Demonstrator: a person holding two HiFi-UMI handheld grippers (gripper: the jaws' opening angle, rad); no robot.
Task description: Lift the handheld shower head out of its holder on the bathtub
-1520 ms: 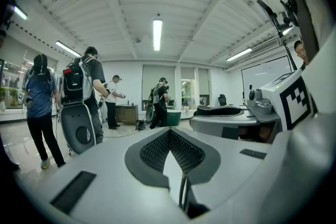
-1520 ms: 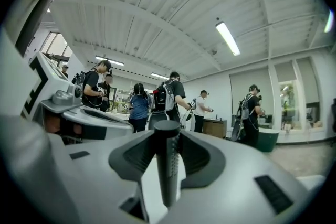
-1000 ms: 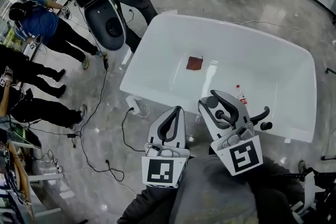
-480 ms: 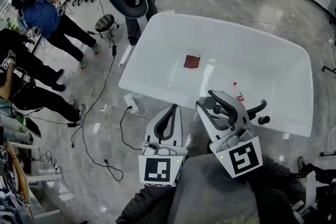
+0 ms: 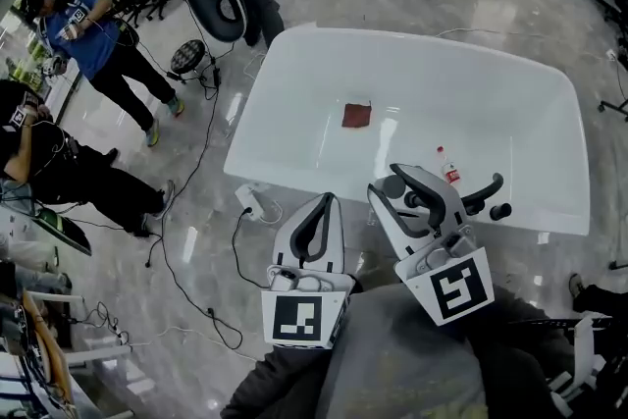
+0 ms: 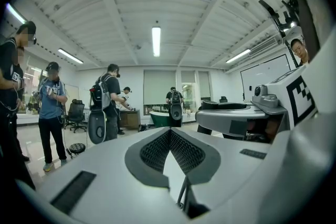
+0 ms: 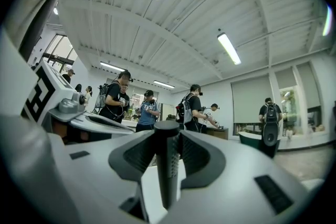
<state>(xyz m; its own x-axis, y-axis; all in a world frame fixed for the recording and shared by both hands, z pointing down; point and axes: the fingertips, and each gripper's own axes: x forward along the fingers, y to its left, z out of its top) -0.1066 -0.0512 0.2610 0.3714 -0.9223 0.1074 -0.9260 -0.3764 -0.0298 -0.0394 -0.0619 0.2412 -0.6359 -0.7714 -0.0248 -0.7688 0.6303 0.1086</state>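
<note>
The glossy grey marble floor (image 5: 392, 0) is carrying a white bathtub (image 5: 285, 103), with black cables (image 5: 234, 245) trailing across it and a white plug block (image 5: 251, 201) lying just beside the tub's near corner. A reddish-brown square cloth (image 5: 356, 116) is lying on the tub's bottom, and a small red-labelled bottle (image 5: 446, 165) is sitting close to its near rim.

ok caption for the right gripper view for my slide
Right gripper clamped on an upright dark shower handle, with people standing beyond.

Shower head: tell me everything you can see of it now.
The shower head is a dark, matte round stick with a flat top, standing upright between the right gripper's tongs, whose ribbed pads press on both sides. From the head view it stands at the white bathtub's near rim; its holder is hidden.
</note>
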